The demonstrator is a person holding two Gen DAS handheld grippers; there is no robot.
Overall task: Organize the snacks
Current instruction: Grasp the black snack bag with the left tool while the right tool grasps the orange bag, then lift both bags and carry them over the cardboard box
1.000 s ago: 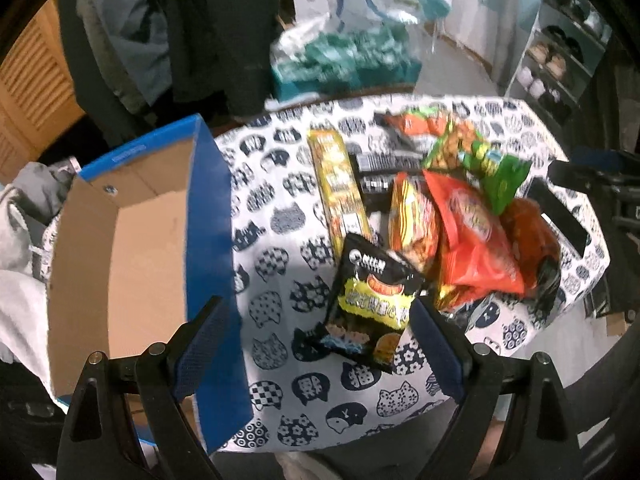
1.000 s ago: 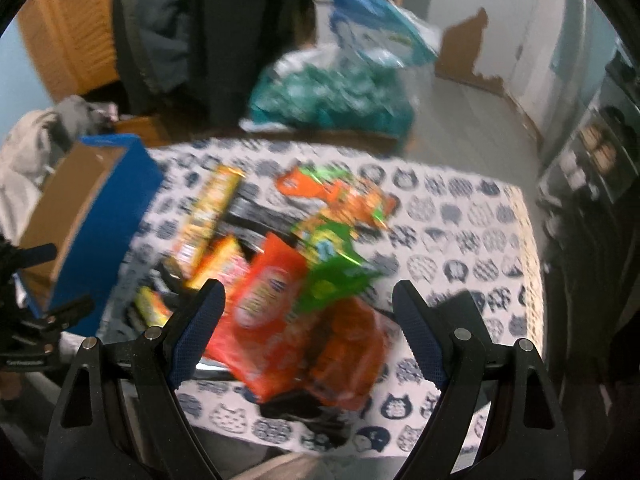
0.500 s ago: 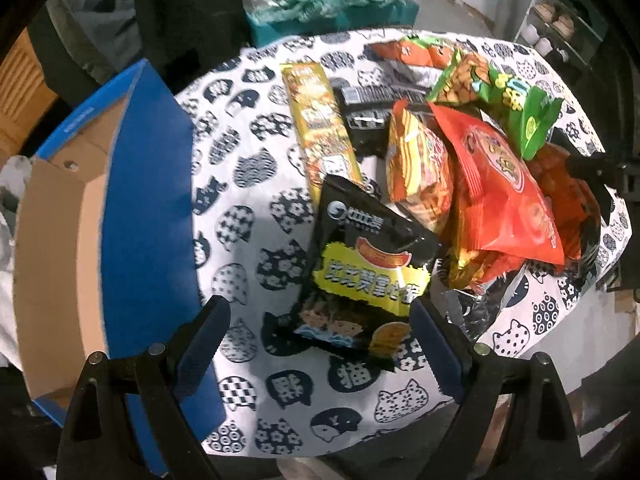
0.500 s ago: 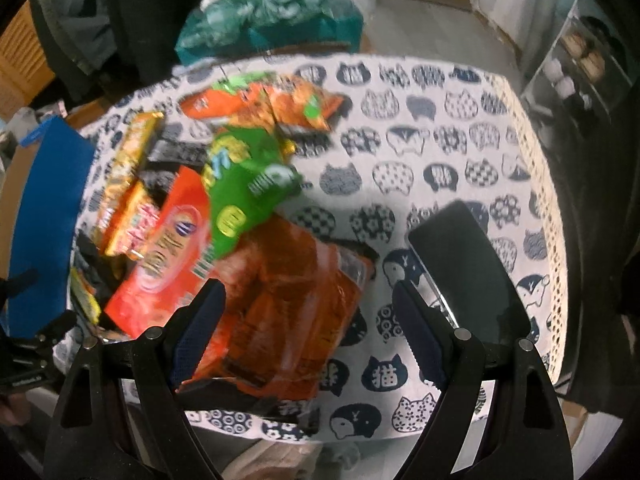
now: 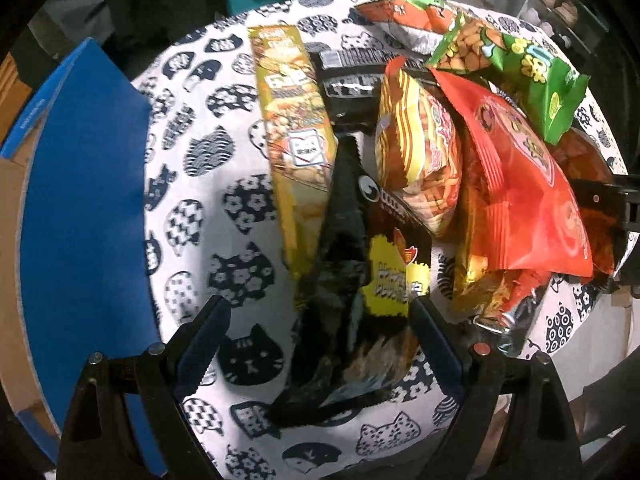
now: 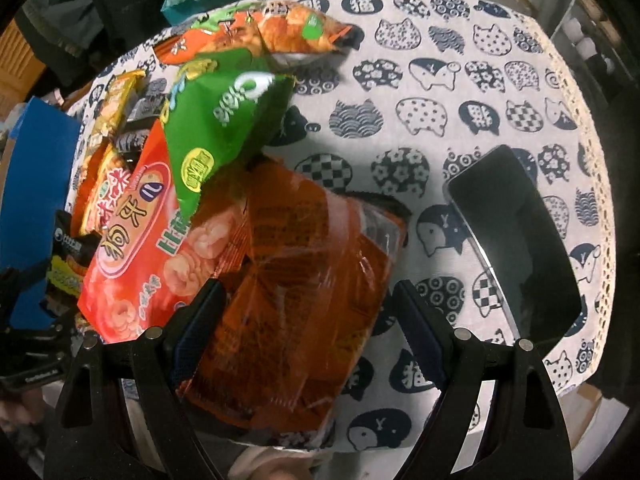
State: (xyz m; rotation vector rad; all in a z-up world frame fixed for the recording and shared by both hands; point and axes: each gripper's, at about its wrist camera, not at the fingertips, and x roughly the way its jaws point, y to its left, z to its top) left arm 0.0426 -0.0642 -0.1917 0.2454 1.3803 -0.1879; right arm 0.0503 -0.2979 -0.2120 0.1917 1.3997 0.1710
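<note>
A pile of snack bags lies on a cat-print tablecloth [image 5: 208, 184]. My left gripper [image 5: 320, 340] is open, its fingers on either side of a black snack bag [image 5: 360, 280]. Beside that bag lie a long yellow box [image 5: 292, 120], a yellow-red striped bag [image 5: 420, 160], a red bag [image 5: 528, 184] and a green bag [image 5: 520, 68]. My right gripper [image 6: 308, 316] is open around a dark orange bag [image 6: 300, 272]. The red bag [image 6: 132, 236] and green bag [image 6: 224, 128] lie just beyond it.
A blue cardboard box [image 5: 80, 220] stands open at the table's left edge, also seen in the right wrist view [image 6: 36, 184]. A black phone [image 6: 516, 240] lies on the cloth right of the pile. An orange bag [image 6: 260, 36] lies at the back.
Both grippers have moved down and closer to the table. The left now straddles the black bag, the right the dark orange bag. Both stay open.
</note>
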